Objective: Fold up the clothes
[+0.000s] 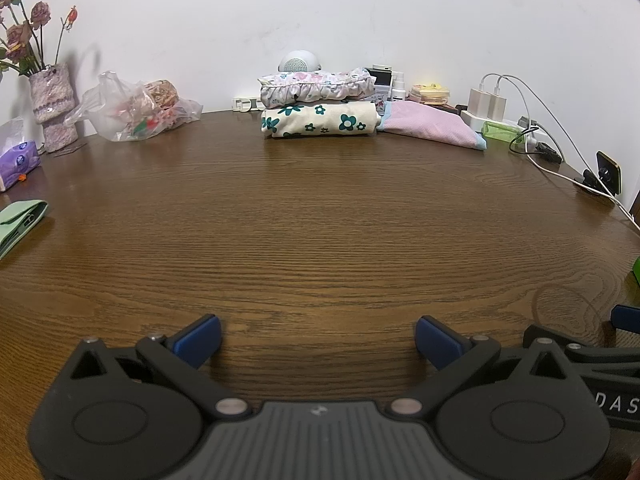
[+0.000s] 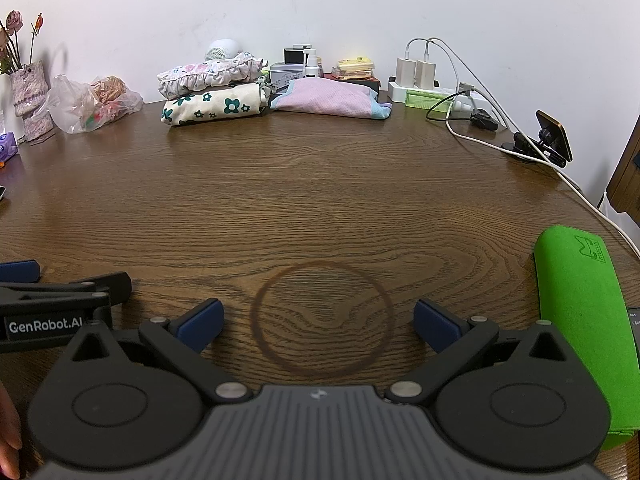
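At the far edge of the brown wooden table [image 1: 320,220] lie two folded garments, one on the other: a cream one with green flowers [image 1: 320,121] [image 2: 214,108] below, a frilled pink floral one [image 1: 316,84] [image 2: 208,74] on top. A folded pink cloth with blue trim [image 1: 430,126] [image 2: 328,98] lies to their right. My left gripper [image 1: 318,338] hovers low over bare wood near the front, wide open and empty. My right gripper [image 2: 318,320] is beside it, also wide open and empty, over a dark ring mark [image 2: 322,318]. Each gripper shows at the edge of the other's view.
A vase of dried flowers [image 1: 52,108], a plastic bag [image 1: 136,108] and a purple tissue pack [image 1: 20,158] stand at the left. Chargers, cables [image 2: 460,120], a phone holder [image 2: 548,140] and small boxes crowd the back right. A green case [image 2: 580,320] lies at the right.
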`<move>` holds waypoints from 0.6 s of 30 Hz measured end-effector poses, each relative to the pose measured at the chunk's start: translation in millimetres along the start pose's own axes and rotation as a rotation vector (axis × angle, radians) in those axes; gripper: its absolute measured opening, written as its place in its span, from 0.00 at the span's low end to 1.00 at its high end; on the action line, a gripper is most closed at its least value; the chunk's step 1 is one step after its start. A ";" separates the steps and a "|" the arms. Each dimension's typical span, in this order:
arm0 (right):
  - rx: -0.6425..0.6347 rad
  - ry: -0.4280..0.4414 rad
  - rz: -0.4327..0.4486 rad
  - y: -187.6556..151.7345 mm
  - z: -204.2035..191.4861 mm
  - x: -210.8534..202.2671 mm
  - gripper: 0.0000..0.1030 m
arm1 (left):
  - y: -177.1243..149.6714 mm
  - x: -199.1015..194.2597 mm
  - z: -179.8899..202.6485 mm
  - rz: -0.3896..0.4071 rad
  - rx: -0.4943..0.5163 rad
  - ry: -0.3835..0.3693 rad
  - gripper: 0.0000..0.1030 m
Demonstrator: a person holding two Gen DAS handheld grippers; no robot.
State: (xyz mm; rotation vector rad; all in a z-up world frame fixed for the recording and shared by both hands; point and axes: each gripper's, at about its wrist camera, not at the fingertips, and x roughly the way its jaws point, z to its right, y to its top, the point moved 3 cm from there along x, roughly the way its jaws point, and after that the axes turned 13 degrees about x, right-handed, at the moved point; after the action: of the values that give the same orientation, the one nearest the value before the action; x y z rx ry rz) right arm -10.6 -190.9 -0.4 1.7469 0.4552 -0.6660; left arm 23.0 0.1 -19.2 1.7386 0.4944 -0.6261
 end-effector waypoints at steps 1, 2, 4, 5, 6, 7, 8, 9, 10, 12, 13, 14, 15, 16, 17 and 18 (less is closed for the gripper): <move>0.000 0.000 0.000 0.0 -0.1 0.0 1.00 | 0.0 0.0 0.0 0.000 0.000 0.000 1.00; 0.000 0.000 0.000 0.0 -0.3 0.0 1.00 | 0.0 0.0 0.1 0.000 0.000 0.000 1.00; 0.001 0.001 0.000 0.0 -0.5 -0.1 1.00 | -0.1 0.1 0.2 0.000 0.000 0.000 1.00; 0.001 0.001 0.000 0.0 -0.7 -0.1 1.00 | -0.1 0.1 0.3 0.000 0.000 0.000 1.00; 0.001 0.001 0.000 0.0 -0.8 -0.1 1.00 | -0.2 0.1 0.4 0.000 0.000 -0.001 1.00; 0.001 0.001 0.000 0.0 -0.9 -0.1 1.00 | -0.2 0.2 0.5 0.000 0.000 -0.001 1.00; 0.001 0.001 0.000 -0.1 -1.1 -0.2 1.00 | -0.2 0.2 0.6 0.000 0.000 -0.001 1.00; 0.001 0.001 0.000 0.0 -1.0 -0.2 1.00 | -0.3 0.2 0.7 0.000 0.000 -0.001 1.00; 0.002 0.002 0.000 0.0 -0.8 -0.3 1.00 | -0.3 0.2 0.8 0.000 0.000 -0.001 1.00; 0.002 0.002 0.001 0.2 -0.3 -0.4 1.00 | -0.3 0.2 0.8 0.000 0.000 -0.001 1.00; 0.003 0.003 0.001 0.2 0.0 -0.4 1.00 | -0.3 0.2 0.8 0.000 0.000 -0.001 1.00; 0.003 0.003 0.001 0.3 0.2 -0.5 1.00 | -0.3 0.2 0.8 0.000 0.000 -0.001 1.00; 0.004 0.004 0.001 0.1 0.4 -0.6 1.00 | -0.3 0.2 0.8 0.000 0.000 -0.001 1.00; 0.005 0.004 0.001 -0.2 0.4 -0.9 1.00 | -0.3 0.2 0.8 0.000 0.000 -0.002 1.00; 0.005 0.005 0.001 -0.3 0.6 -0.5 1.00 | -0.3 0.2 0.8 0.000 0.000 -0.002 1.00; 0.005 0.004 0.001 -0.2 0.7 -0.1 1.00 | -0.3 0.2 0.8 0.000 0.000 -0.002 1.00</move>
State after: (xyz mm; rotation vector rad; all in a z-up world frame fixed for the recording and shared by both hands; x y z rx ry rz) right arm -10.9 -191.4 -0.6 1.7532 0.4562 -0.6633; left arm 22.9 -0.6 -19.8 1.7380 0.4928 -0.6272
